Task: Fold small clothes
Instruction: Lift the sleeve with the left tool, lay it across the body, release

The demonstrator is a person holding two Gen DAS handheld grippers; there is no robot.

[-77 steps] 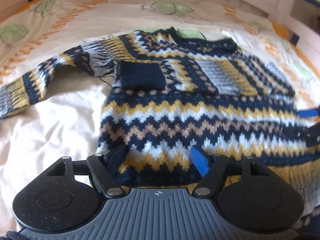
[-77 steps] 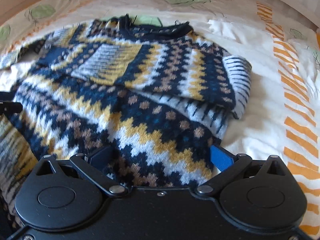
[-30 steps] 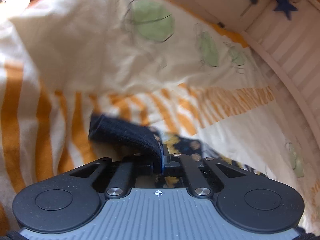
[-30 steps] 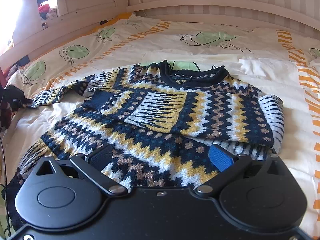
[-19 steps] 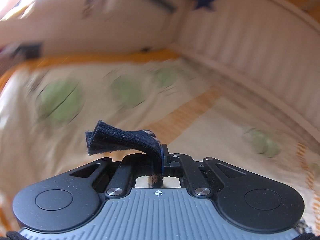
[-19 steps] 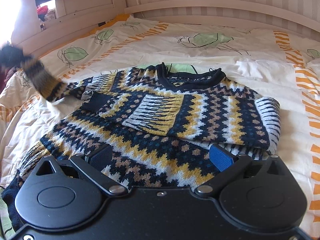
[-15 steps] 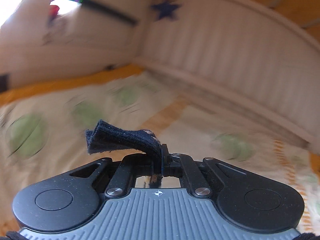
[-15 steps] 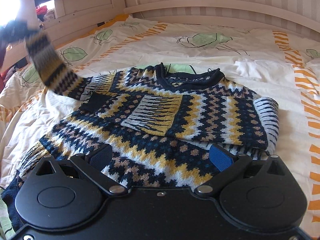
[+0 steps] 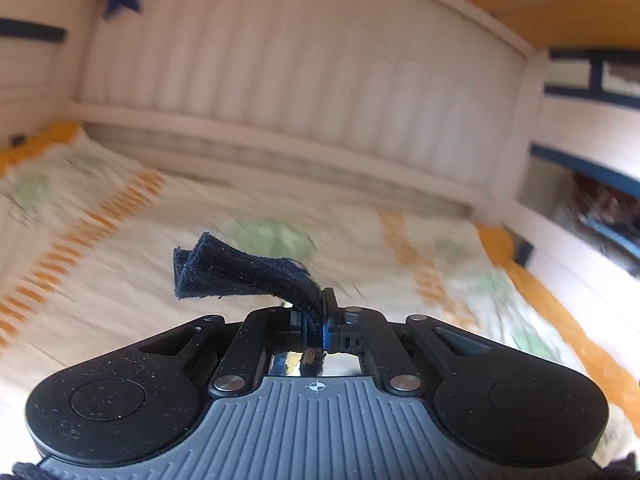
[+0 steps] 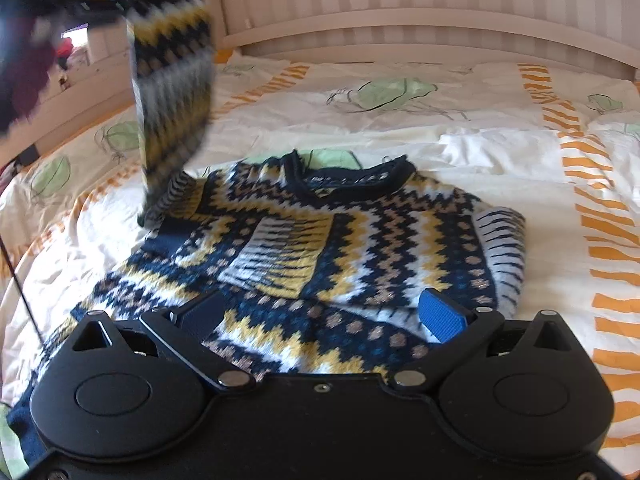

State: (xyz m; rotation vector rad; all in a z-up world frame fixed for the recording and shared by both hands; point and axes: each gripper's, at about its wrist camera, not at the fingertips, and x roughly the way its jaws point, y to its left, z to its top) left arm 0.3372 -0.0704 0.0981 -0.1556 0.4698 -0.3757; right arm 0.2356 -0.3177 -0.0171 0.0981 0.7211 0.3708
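Bed under leaf-print duvet, patterned sweater spread flat. Left gripper clamped on dark cuff, sleeve lifted, blurred, seemingly hanging. Right gripper spread wide above hem.

The left tongs, once spread over the sweater's hem, have clamped its dark cuff and lifted the sleeve off the bed, hanging high above the shoulder
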